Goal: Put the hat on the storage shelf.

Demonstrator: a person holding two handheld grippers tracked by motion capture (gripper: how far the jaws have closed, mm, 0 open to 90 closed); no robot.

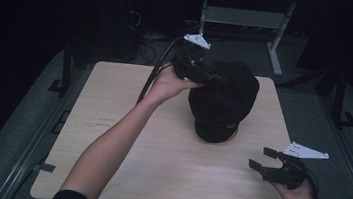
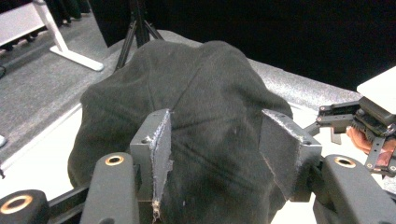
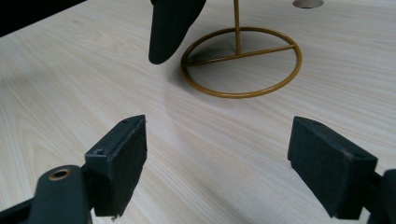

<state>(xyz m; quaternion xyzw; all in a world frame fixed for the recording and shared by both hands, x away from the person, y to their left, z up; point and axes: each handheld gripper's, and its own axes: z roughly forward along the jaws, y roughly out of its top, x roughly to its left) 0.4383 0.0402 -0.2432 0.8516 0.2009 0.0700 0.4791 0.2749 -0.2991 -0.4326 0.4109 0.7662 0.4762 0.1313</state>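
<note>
**Cap on stand: tipping risk**

The left claw (image 1: 206, 74) sits at the far-left side of the black cap (image 1: 225, 97), jaws apart with crown fabric between them, unclamped. The cap rests on a gold wire stand (image 3: 240, 63) mid-tabletop (image 1: 111, 122). The right claw (image 1: 266, 159) hovers near-right, jaws apart, empty. A sideways pull on the cap would likely tip the light stand.

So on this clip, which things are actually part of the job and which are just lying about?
In use:
- black cap, sitting on the gold stand
- left gripper, jaws open either side of the cap's crown
- right gripper, open, low over the table near its right edge

Lying about:
- white desk frame behind the table
- black tripod legs on the floor
</note>
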